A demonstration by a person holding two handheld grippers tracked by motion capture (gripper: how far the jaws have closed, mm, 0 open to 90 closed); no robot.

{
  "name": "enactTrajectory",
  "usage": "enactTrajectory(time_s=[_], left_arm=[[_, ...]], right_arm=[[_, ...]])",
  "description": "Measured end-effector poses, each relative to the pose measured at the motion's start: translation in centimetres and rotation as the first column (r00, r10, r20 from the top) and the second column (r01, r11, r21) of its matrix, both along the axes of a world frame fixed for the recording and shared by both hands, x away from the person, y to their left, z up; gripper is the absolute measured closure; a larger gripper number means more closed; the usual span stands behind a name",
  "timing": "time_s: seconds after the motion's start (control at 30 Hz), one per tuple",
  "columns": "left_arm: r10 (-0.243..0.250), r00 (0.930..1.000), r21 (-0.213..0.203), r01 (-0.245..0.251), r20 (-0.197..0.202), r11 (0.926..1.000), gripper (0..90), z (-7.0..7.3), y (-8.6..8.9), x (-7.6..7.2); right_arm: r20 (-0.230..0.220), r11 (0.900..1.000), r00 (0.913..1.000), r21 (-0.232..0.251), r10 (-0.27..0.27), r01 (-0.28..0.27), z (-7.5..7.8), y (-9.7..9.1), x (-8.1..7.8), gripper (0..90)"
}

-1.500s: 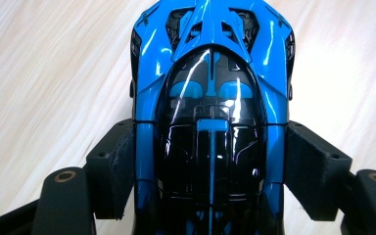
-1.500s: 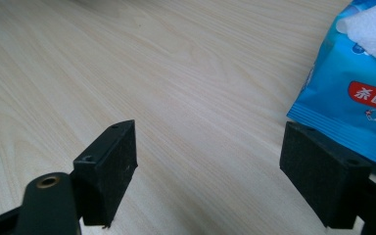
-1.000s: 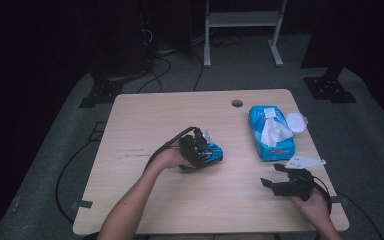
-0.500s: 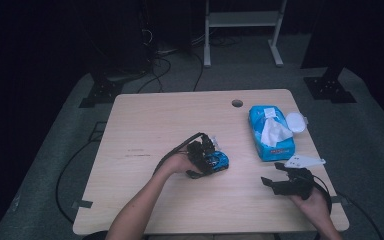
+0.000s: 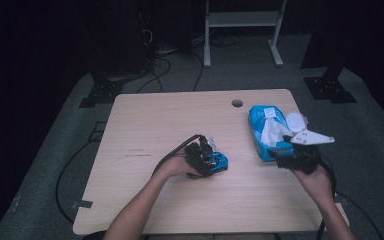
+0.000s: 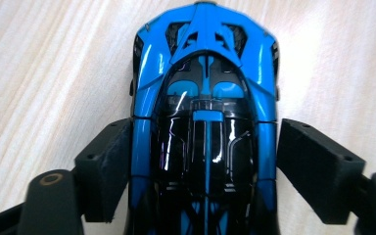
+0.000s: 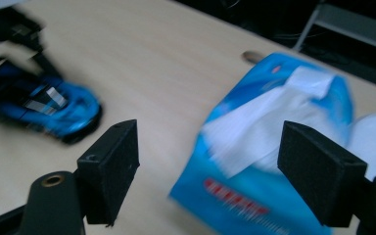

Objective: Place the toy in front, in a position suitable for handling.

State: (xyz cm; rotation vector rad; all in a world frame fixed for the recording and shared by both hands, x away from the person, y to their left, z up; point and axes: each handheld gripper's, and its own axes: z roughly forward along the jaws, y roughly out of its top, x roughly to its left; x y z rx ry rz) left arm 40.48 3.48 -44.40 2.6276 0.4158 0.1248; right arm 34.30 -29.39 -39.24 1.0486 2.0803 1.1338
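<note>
The blue toy car [image 6: 204, 122] is sitting on the table [image 5: 145, 130] near its middle, right between the jaws of the left gripper [image 5: 206, 159]. Those jaws have just been opening, and a gap is showing on the right side. The right gripper [image 7: 225, 171] is hovering with its jaws spread wide over the blue tissue pack [image 5: 267, 131], at about 2 o'clock from the car.

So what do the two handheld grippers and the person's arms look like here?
Both grippers, left gripper and right gripper, are black with two blocky matte jaws and brass-ringed holes at the bases. A black cable trails from the left one; a grey three-cornered plate tops the right. Forearms are bare, no sleeves.
</note>
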Motion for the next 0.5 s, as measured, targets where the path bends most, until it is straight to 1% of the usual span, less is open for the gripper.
enactTrajectory(time_s=[0.07,0.1,0.13,0.2,0.27,0.3,0.33,0.37,0.4,0.43,0.5], left_arm=[[0.0,0.9999,-0.044,0.0,0.012,0.999,19.2,0.5,0.7,-0.2],[-0.002,0.9998,-0.062,0.004,0.017,0.9981,18.5,0.8,1.0,-0.4],[-0.002,0.9996,-0.083,0.004,0.028,0.9966,17.8,1.0,1.3,-0.5],[0.0,0.9992,-0.112,0.004,0.039,0.9937,17.5,1.5,2.0,-0.8],[0.016,0.9981,-0.131,-0.009,0.06,0.9914,15.2,1.8,2.8,-1.0],[0.027,0.9975,-0.137,-0.018,0.066,0.9904,14.9,1.9,3.2,-1.2],[0.031,0.9966,-0.142,-0.02,0.076,0.9897,14.8,2.0,3.6,-1.4],[0.029,0.9959,-0.152,-0.016,0.086,0.9882,14.9,2.0,4.0,-1.6],[0.027,0.9953,-0.17,-0.011,0.093,0.9853,15.0,2.1,4.4,-1.9],[0.034,0.9946,-0.177,-0.016,0.098,0.9841,15.2,2.1,4.8,-2.1],[0.063,0.9925,-0.207,-0.04,0.105,0.9774,15.1,2.0,5.5,-2.4]], right_arm=[[0.006,0.9995,0.9996,0.011,-0.029,0.029,0.5,-0.4,1.6,22.3],[0.0,0.999,0.9993,0.022,-0.038,0.038,0.5,-0.5,2.5,22.3],[-0.017,0.9987,0.9989,0.026,-0.044,0.044,0.5,-0.6,3.4,22.3],[-0.041,0.9979,0.9971,-0.004,-0.065,0.065,0.1,-0.6,4.9,22.3],[-0.07,0.9964,0.994,-0.018,-0.084,0.083,-0.3,-0.5,6.3,22.5],[-0.065,0.9961,0.994,-0.016,-0.087,0.086,-0.5,-0.6,6.8,25.7],[-0.065,0.9964,0.9943,-0.003,-0.084,0.084,-0.8,-0.6,7.1,29.1],[-0.076,0.9962,0.9933,0.0,-0.087,0.087,-1.1,-0.5,7.3,29.4],[-0.08,0.995,0.9918,-0.011,-0.099,0.099,-1.4,-0.4,7.5,29.9],[-0.083,0.9937,0.9903,-0.023,-0.111,0.109,-1.7,-0.3,7.6,30.8],[-0.105,0.9915,0.9859,-0.026,-0.13,0.128,-2.1,-0.3,7.8,33.2]])
